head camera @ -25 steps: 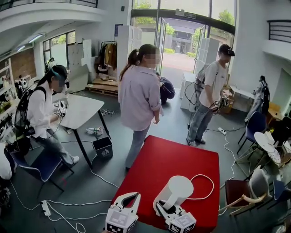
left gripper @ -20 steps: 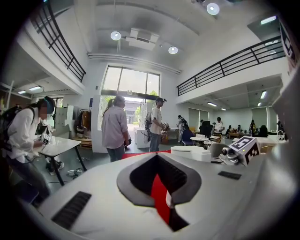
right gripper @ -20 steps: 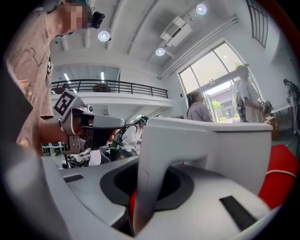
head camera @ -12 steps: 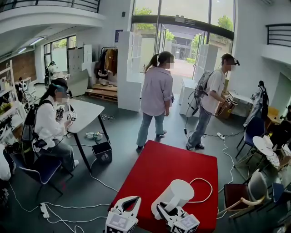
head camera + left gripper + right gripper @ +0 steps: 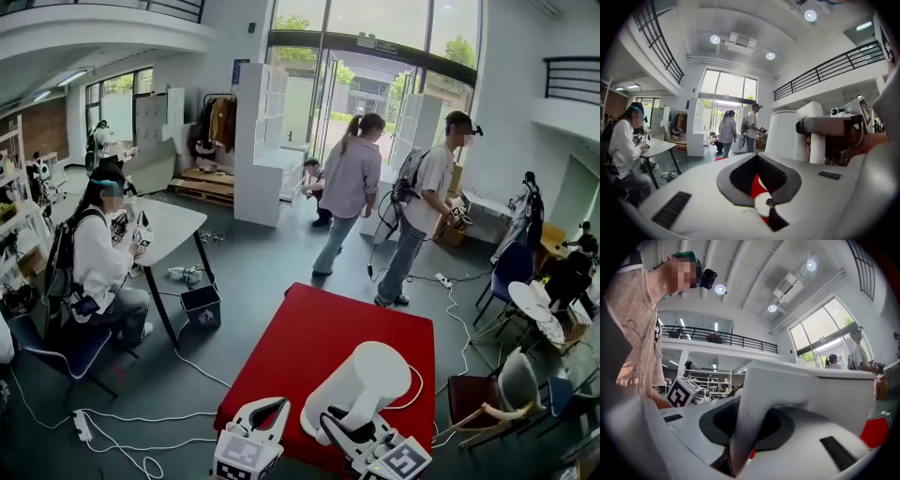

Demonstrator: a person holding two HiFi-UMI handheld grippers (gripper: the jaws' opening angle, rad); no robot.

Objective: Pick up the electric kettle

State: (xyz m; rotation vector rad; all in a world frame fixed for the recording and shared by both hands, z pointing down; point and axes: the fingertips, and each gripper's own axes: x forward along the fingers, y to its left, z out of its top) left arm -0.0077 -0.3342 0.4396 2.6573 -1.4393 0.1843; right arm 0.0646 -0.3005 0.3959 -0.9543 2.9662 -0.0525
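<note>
My right gripper's (image 5: 349,431) jaws, just eased a shade wider, pinch the handle (image 5: 750,427) of the white electric kettle (image 5: 361,384) so it hangs tilted over the red bench (image 5: 309,328), while my left gripper (image 5: 267,412) idles beside it, jaws pressed together, empty.

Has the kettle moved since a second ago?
Yes. The kettle has lifted up from the red table and now leans over.
</note>
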